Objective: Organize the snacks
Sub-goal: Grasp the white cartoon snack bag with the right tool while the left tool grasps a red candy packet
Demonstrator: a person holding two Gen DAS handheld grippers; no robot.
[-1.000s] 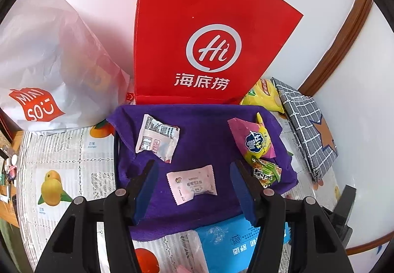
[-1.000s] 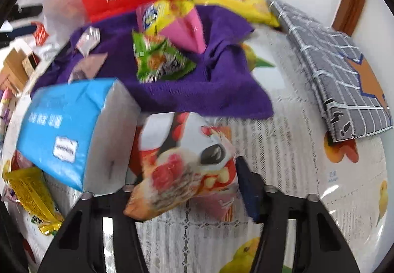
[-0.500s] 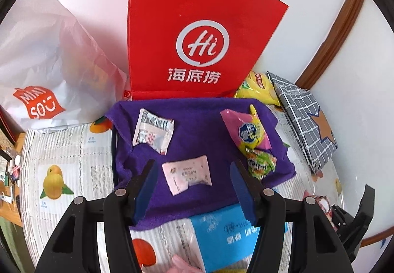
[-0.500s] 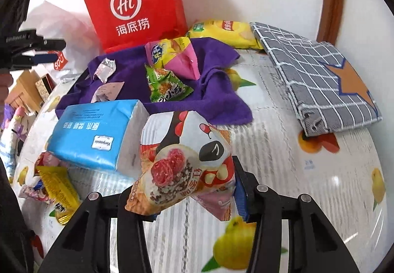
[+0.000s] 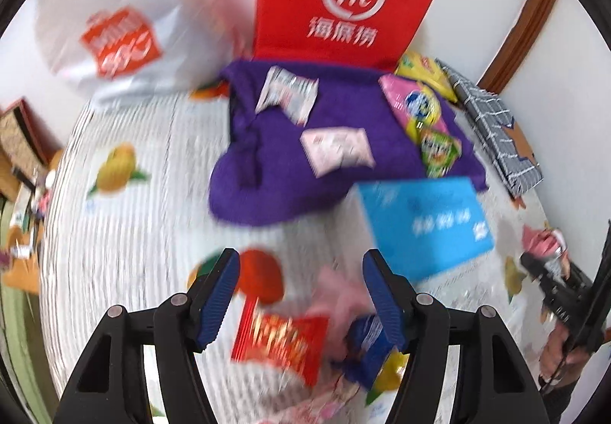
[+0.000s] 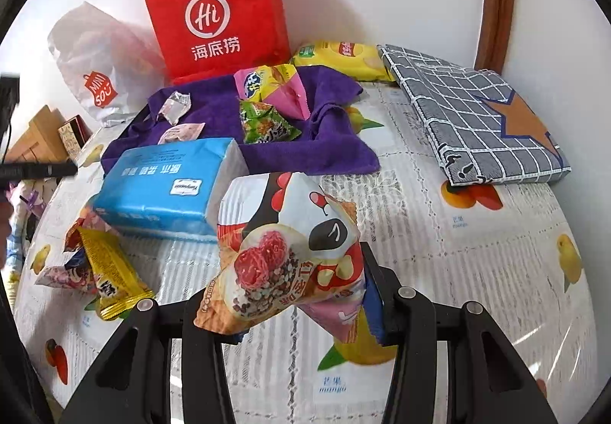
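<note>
My right gripper [image 6: 296,284] is shut on a puffed snack bag with a cartoon chicken [image 6: 284,244] and holds it above the table. My left gripper [image 5: 301,294] is open and empty, over a red snack packet [image 5: 280,342] and a blue packet [image 5: 368,347]. A purple cloth [image 6: 225,110] holds several small packets: a silver one [image 5: 288,95], a pale pink one [image 5: 338,149], a green one [image 6: 265,122] and a pink-yellow bag [image 6: 273,86]. A yellow packet [image 6: 109,271] lies at the front left in the right wrist view.
A blue tissue pack [image 6: 168,187] lies in front of the cloth. A red paper bag [image 6: 217,11] and a white plastic bag [image 6: 99,61] stand against the wall. A yellow chip bag [image 6: 340,57] and a grey checked cloth [image 6: 481,114] lie at the right.
My left gripper has pulled back toward the near side; the red and blue packets now lie below it, with motion blur. My right gripper has lifted the chicken bag a little higher.
</note>
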